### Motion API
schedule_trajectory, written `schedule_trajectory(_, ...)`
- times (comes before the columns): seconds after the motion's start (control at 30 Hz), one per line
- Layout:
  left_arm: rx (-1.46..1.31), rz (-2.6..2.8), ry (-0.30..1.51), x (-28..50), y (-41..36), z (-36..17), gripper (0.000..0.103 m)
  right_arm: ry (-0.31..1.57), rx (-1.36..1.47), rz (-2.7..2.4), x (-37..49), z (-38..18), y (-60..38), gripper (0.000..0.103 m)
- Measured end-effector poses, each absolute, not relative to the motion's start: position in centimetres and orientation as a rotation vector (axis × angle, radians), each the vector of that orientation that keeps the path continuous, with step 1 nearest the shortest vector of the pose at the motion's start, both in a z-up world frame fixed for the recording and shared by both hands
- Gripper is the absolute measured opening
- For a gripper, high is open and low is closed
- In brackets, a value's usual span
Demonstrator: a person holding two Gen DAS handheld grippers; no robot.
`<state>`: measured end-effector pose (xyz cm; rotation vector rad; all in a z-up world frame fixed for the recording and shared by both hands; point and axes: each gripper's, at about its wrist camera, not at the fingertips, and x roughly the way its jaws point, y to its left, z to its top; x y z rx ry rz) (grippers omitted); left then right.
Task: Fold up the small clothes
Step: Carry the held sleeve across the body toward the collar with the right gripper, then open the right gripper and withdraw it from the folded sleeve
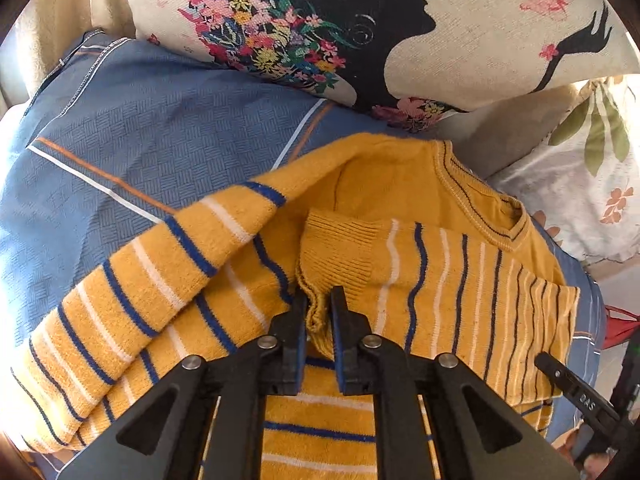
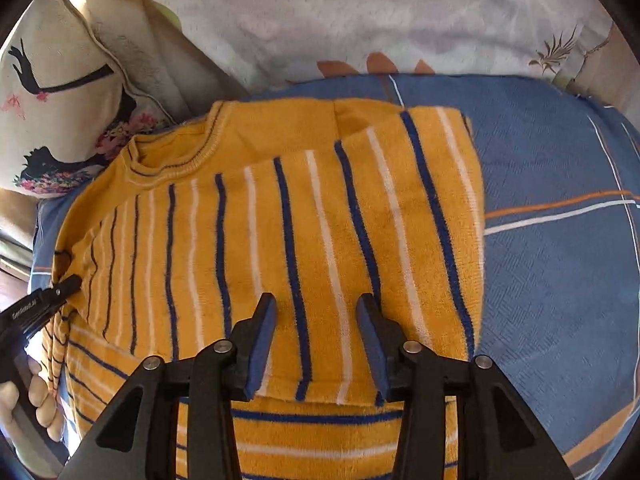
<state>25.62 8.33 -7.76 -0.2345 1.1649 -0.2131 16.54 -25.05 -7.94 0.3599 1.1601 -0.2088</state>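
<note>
The left tool [image 1: 319, 310] is nearly closed, its pads pinching the ribbed cuff [image 1: 340, 248] of a yellow striped sweater [image 1: 460, 280]. That sleeve lies across the sweater's chest, with the collar [image 1: 480, 208] beyond it. The sweater rests on a blue sheet [image 1: 140, 128] covering the bed, and a printed pillow [image 1: 360, 20] with a black silhouette and flowers sits at the far edge.

In the right view, the sweater [image 2: 280, 220] is folded, one striped panel laid over its body, collar [image 2: 168, 160] to the left. The right tool [image 2: 316, 320] hovers over the near edge with its jaws apart, gripping nothing. Blue sheet [image 2: 560, 200] spreads to the right, and a floral cloth [image 2: 380, 20] lies behind.
</note>
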Motion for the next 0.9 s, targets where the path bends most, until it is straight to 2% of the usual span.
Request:
schedule_trajectory(0.07, -0.241, -0.215, 1.157, 24.6, 10.1, -6.8, 0.013, 1.16, 0.35, -0.176, 16.7, -8.0, -24.7, 0.066)
schedule_trajectory(0.1, -0.242, -0.211, 1.152, 24.0, 11.2, -6.3, 0.014, 1.157, 0.327, -0.15, 16.8, -8.2, -24.3, 0.077)
schedule_trajectory(0.13, -0.235, -0.191, 1.145, 23.4, 12.2, -5.8, 0.021, 1.162, 0.281, -0.123, 16.9, -8.4, -23.5, 0.085)
schedule_trajectory(0.2, -0.21, -0.14, 1.112, 21.3, 14.9, -4.5, 0.031, 1.218, 0.047, -0.1, 17.3, -9.0, -20.8, 0.086)
schedule_trajectory(0.27, -0.192, -0.084, 1.086, 19.1, 17.6, -3.3, 0.033, 1.213, -0.075, -0.124, 17.3, -8.7, -19.2, 0.086)
schedule_trajectory(0.37, -0.227, -0.002, 1.079, 15.7, 23.0, -1.8, 0.036, 1.257, 0.045, -0.181, 17.3, -8.0, -19.5, 0.085)
schedule_trajectory(0.47, -0.275, 0.099, 1.064, 11.6, 28.7, -0.6, 0.044, 1.216, 0.182, -0.119, 16.3, -6.7, -19.3, 0.082)
schedule_trajectory(0.53, -0.283, 0.178, 1.066, 9.2, 31.5, -0.8, 0.051, 1.192, 0.173, -0.07, 15.5, -6.1, -17.9, 0.082)
schedule_trajectory(0.63, -0.326, 0.244, 1.083, 5.8, 35.2, -1.9, 0.054, 1.19, 0.127, -0.007, 14.8, -6.0, -15.4, 0.082)
schedule_trajectory(0.73, -0.369, 0.248, 1.115, 2.8, 36.8, -3.5, 0.055, 1.196, 0.092, 0.049, 13.9, -6.5, -12.5, 0.082)
schedule_trajectory(0.83, -0.353, 0.222, 1.141, 1.5, 36.0, -5.4, 0.065, 1.207, 0.072, 0.09, 13.7, -7.3, -10.1, 0.082)
schedule_trajectory(0.9, -0.322, 0.233, 1.169, 1.7, 35.2, -6.7, 0.065, 1.217, 0.053, 0.104, 13.3, -7.7, -8.4, 0.082)
